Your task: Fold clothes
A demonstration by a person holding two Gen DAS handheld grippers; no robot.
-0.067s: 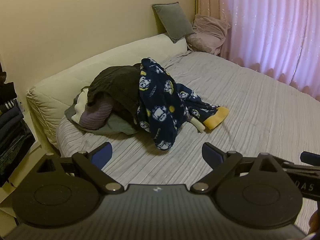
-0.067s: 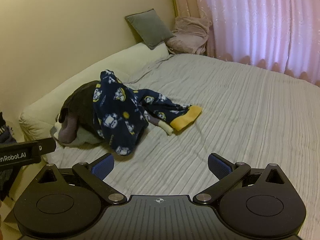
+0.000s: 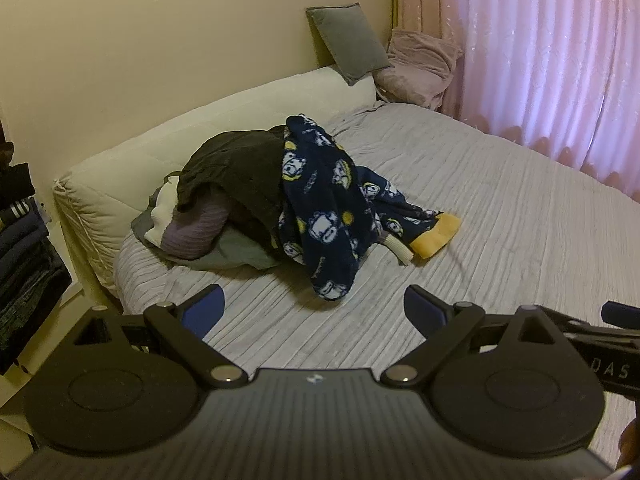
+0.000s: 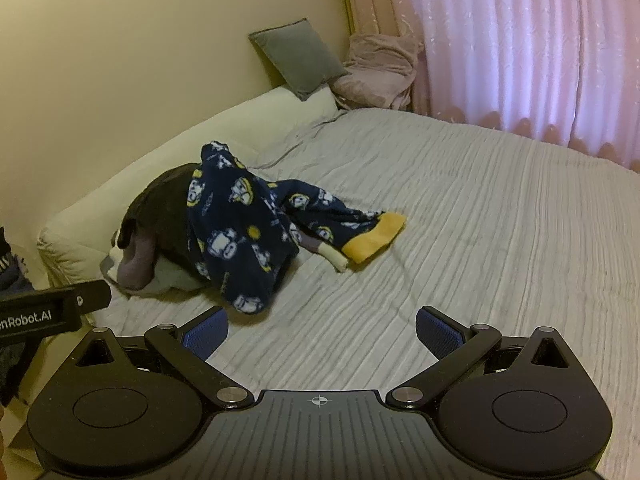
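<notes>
Clothes (image 3: pixel 256 204) lie in an unfolded heap on the bed (image 3: pixel 500 216), near the cream bolster (image 3: pixel 208 132) that runs along the wall side of the mattress. On top of the heap sits a black garment (image 3: pixel 236 168), and draped over its right side is a navy fleece pyjama piece (image 3: pixel 320 200) printed with white cartoon faces; one leg trails out toward the middle of the bed and ends in a yellow cuff (image 3: pixel 436 232). A cream ribbed cuff (image 3: pixel 400 250) pokes out just beside the yellow one. Under the black garment show a purple ribbed knit (image 3: pixel 192 236), something white, and a grey piece flat against the grey striped bedspread.

Neither tool touches any of it. The left gripper (image 3: pixel 312 308) hangs over the near edge of the bed with its jaws spread wide and nothing between the blue pads. The right gripper (image 4: pixel 322 330) is likewise held over the bedspread short of the heap, jaws wide apart and empty; it shows at the right edge of the left wrist view, as the left one does at the left edge of the right wrist view.

At the far corner a grey cushion (image 4: pixel 298 56) leans against the wall, with a crumpled pink blanket (image 4: pixel 376 76) next to it below the pink curtain (image 4: pixel 520 40). A stack of dark folded clothes (image 3: pixel 20 264) stands at the left, off the bed.
</notes>
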